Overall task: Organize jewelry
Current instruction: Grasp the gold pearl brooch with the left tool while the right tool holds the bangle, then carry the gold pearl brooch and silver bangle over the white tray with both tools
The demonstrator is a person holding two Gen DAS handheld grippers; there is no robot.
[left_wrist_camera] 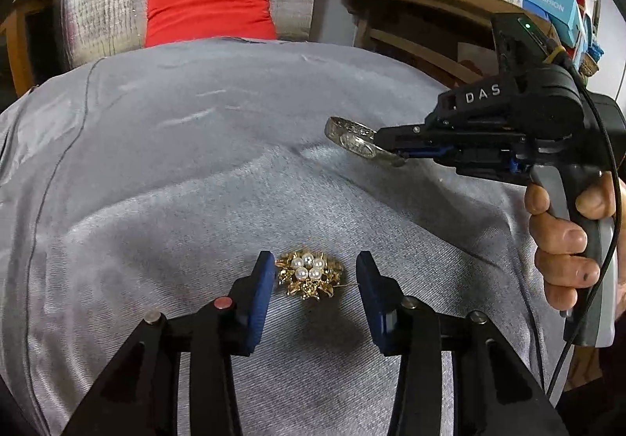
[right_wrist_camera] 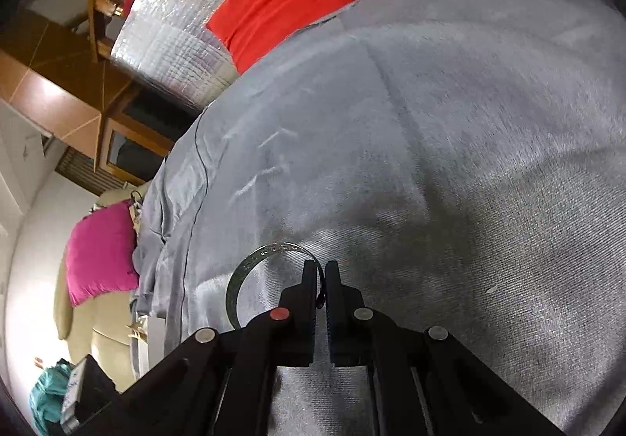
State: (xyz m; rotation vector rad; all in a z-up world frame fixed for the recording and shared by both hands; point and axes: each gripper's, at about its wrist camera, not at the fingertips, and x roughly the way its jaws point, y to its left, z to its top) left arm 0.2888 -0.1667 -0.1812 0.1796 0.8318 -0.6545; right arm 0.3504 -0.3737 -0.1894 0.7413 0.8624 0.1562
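The left claw (left_wrist_camera: 311, 279) stands partly open astride the gold brooch (left_wrist_camera: 309, 273), which lies flat on the grey cloth (left_wrist_camera: 195, 162) of the tabletop. Its left pad (left_wrist_camera: 260, 275) sits just beside the brooch at 9 o'clock, while the right pad (left_wrist_camera: 369, 279) stands clear at 3 o'clock, so nothing is gripped yet. A thin pin juts from the brooch toward 3 o'clock. If the pads meet that pin first, the brooch could twist or flip out instead of seating, and because it lies so low the tips may pinch cloth along with it. The right claw (right_wrist_camera: 319, 279) is closed tight on the rim of a silver bangle (right_wrist_camera: 250, 271), holding it above the cloth, toward 2 o'clock from the brooch in the left wrist view. That hold is on one thin edge only, so the bangle could swing or slip out if the hand (left_wrist_camera: 563, 240) rolls or jolts.
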